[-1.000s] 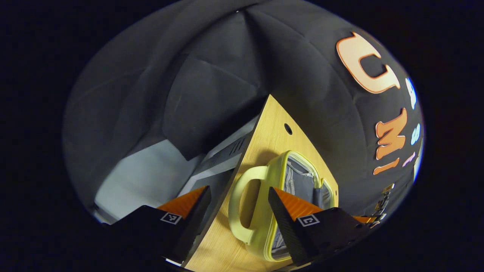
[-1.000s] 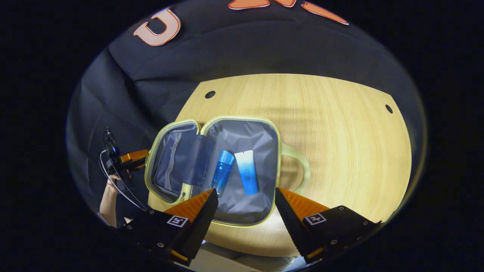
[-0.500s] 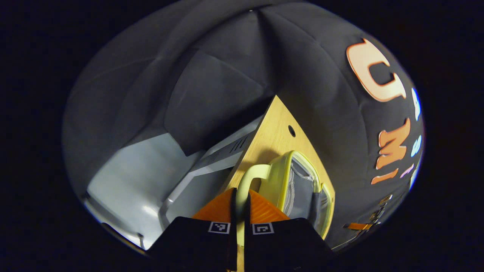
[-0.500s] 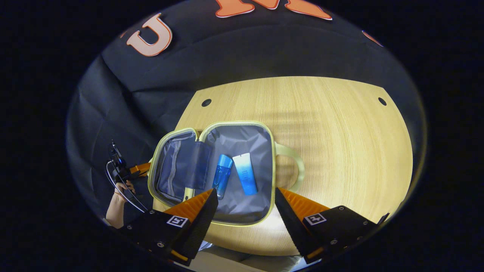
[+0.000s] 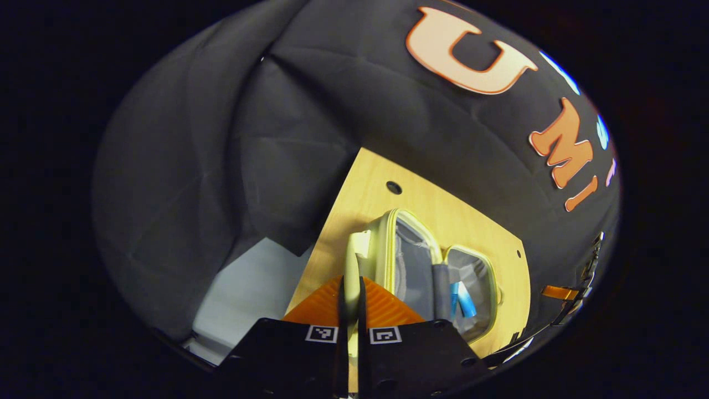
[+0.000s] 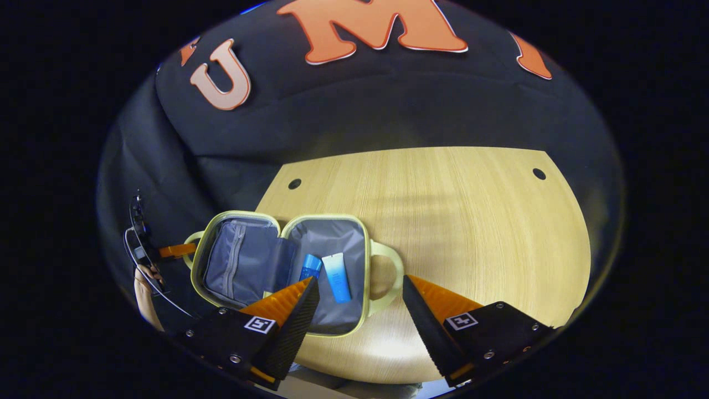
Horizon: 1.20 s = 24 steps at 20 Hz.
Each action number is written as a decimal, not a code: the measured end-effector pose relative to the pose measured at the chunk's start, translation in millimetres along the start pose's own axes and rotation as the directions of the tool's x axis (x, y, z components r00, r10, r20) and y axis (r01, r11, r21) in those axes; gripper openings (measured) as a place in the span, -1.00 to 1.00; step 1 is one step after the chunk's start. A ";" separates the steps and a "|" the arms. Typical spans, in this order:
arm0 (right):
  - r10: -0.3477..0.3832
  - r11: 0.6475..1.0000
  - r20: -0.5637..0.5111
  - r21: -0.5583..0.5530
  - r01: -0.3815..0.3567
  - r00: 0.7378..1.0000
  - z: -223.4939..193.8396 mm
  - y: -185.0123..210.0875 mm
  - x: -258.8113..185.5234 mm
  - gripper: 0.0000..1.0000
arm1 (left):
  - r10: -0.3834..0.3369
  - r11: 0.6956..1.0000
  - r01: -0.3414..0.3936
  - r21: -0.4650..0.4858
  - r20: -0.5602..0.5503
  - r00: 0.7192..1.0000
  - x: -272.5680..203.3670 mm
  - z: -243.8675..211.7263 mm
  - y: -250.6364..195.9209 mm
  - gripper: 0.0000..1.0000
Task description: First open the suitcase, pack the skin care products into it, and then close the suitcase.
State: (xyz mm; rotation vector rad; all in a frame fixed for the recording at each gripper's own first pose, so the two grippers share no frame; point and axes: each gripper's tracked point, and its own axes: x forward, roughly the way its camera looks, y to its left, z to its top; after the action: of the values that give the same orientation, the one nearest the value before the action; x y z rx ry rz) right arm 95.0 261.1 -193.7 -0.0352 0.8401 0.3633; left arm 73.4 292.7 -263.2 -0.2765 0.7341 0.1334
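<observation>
Left tongs [image 5: 350, 310] clamped on suitcase handle [image 5: 351, 260] at lower centre; right tongs [image 6: 360, 302] wide apart, empty, above tabletop [image 6: 471, 221].

A staged recording booth rather than a lived-in home is suggested: black cloth [image 6: 388, 105] is hung as a wall on every side behind a pale wood-grain worktop [image 6: 471, 221], in which small round holes [image 6: 539, 173] are drilled near the corners. A plain light floor [image 5: 243, 293] is glimpsed beyond the worktop's edge in the left gripper view. Square printed markers [image 6: 460, 320] are fixed to the hand-held tongs.
</observation>
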 end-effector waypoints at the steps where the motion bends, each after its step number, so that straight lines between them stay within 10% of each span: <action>1: 0.000 1.000 0.017 -0.002 0.000 1.000 3.3 -6.5 -2.4 0.92 | 0.009 1.000 -0.010 0.030 0.009 1.000 -5.3 5.7 -16.4 -0.87; 9: 0.002 0.997 0.118 -0.072 0.006 0.993 39.0 -101.8 -47.1 0.92 | 0.137 0.904 -0.181 0.387 0.137 0.981 -54.4 36.7 -189.3 -0.91; 24: -0.070 0.996 0.156 -0.036 0.076 0.985 32.4 -258.0 -95.7 0.92 | -0.002 0.866 0.030 0.500 -0.056 0.998 71.8 -104.4 -448.4 -0.87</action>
State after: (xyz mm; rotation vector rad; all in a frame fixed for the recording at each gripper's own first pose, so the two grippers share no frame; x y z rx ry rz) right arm 144.8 -4.1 -130.6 -0.0760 0.6760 0.3107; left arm 156.2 -164.7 -295.2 0.2143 0.7938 -0.0842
